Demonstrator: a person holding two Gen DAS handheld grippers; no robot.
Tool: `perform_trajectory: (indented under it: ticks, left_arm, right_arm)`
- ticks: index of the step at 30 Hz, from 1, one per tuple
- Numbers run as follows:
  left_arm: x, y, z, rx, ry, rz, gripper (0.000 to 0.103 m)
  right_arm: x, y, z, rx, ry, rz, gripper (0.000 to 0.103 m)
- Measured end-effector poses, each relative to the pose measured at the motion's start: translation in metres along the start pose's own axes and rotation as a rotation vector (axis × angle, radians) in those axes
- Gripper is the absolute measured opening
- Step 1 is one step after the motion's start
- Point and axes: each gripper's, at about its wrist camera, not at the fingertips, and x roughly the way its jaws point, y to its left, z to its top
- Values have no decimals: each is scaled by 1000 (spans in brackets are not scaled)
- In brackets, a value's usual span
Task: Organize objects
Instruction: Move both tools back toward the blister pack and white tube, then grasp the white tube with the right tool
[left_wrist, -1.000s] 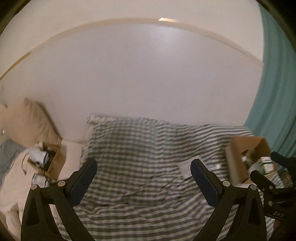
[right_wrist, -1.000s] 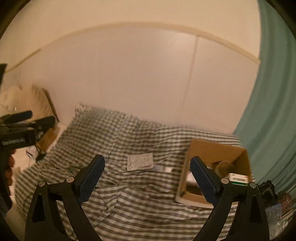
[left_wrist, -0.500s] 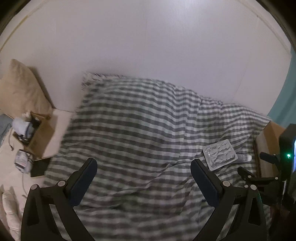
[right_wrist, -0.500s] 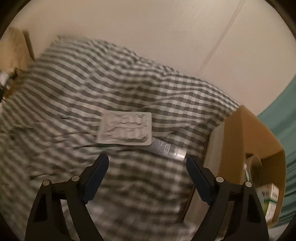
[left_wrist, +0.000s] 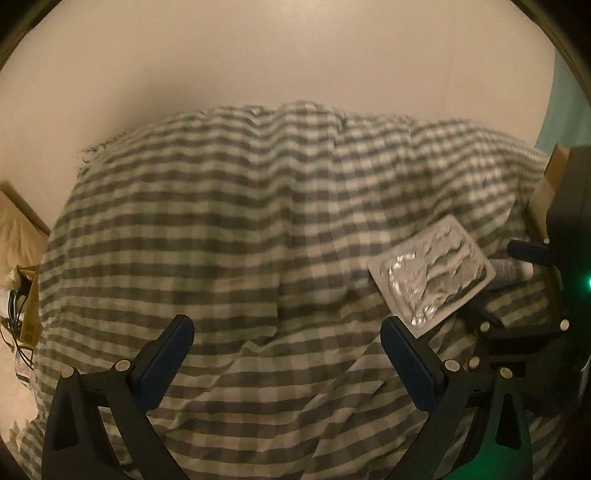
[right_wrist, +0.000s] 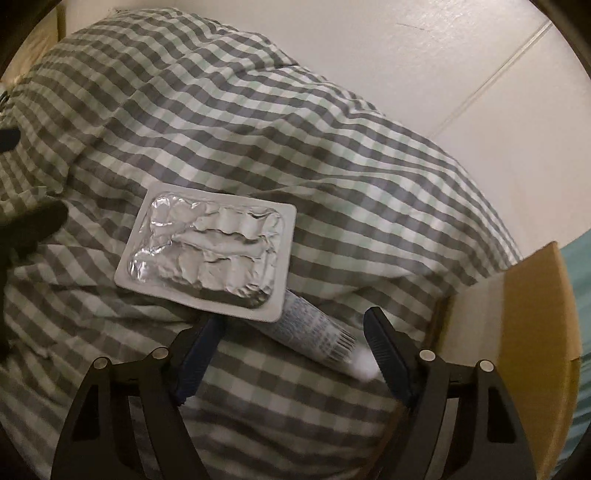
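A silver blister pack (right_wrist: 208, 254) lies on the grey checked bedcover (right_wrist: 258, 129), partly over a white printed tube (right_wrist: 314, 332). My right gripper (right_wrist: 291, 354) is open, low over the cover, with the tube between its fingers and the pack just beyond them. In the left wrist view the blister pack (left_wrist: 430, 275) lies right of centre, with the tube (left_wrist: 511, 271) behind it. My left gripper (left_wrist: 284, 354) is open and empty over the bedcover (left_wrist: 221, 221), its right finger near the pack's near corner. The right gripper's body shows at that view's right edge.
An open cardboard box (right_wrist: 517, 332) stands right of the tube on the bed. A pale wall (left_wrist: 295, 55) runs behind the bed. A second box with clutter (left_wrist: 26, 295) sits off the bed at the left. A teal curtain (right_wrist: 578, 266) hangs far right.
Both grippers have dropped and moved in toward the bedcover. The blister pack and tube now loom much larger, with the right gripper's fingers straddling the tube. Both stay open.
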Motion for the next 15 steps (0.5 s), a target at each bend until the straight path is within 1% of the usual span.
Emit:
perform_trajectory:
  ticks: [2, 3, 4, 5, 6, 7, 9, 11, 15]
  left_arm:
    - [1, -1, -1, 4, 8, 0, 103]
    - [1, -2, -1, 5, 7, -2, 103]
    - [-1, -2, -1, 8, 2, -3, 103]
    - [-3, -3, -1, 11, -1, -5, 103]
    - [-4, -4, -1, 13, -5, -6, 103]
    - [-5, -5, -1, 15, -9, -6, 103]
    - [-8, -7, -1, 22, -20, -9, 103]
    - [-11, -9, -2, 25, -28, -8, 103]
    - [-12, -9, 0, 21, -30, -8, 103]
  right_arm:
    - [4, 0, -2, 10, 8, 23, 67]
    - [2, 0, -4, 13, 6, 43, 55]
    - [-1, -1, -6, 18, 12, 63, 45]
    - [-5, -1, -8, 20, 19, 72, 42]
    - [-10, -1, -11, 21, 25, 77, 33]
    - [-16, -2, -14, 32, 31, 93, 27]
    - [-27, -4, -23, 66, 43, 130, 24]
    - [-38, -5, -31, 97, 55, 142, 22]
    - [-63, -11, -44, 195, 36, 195, 20]
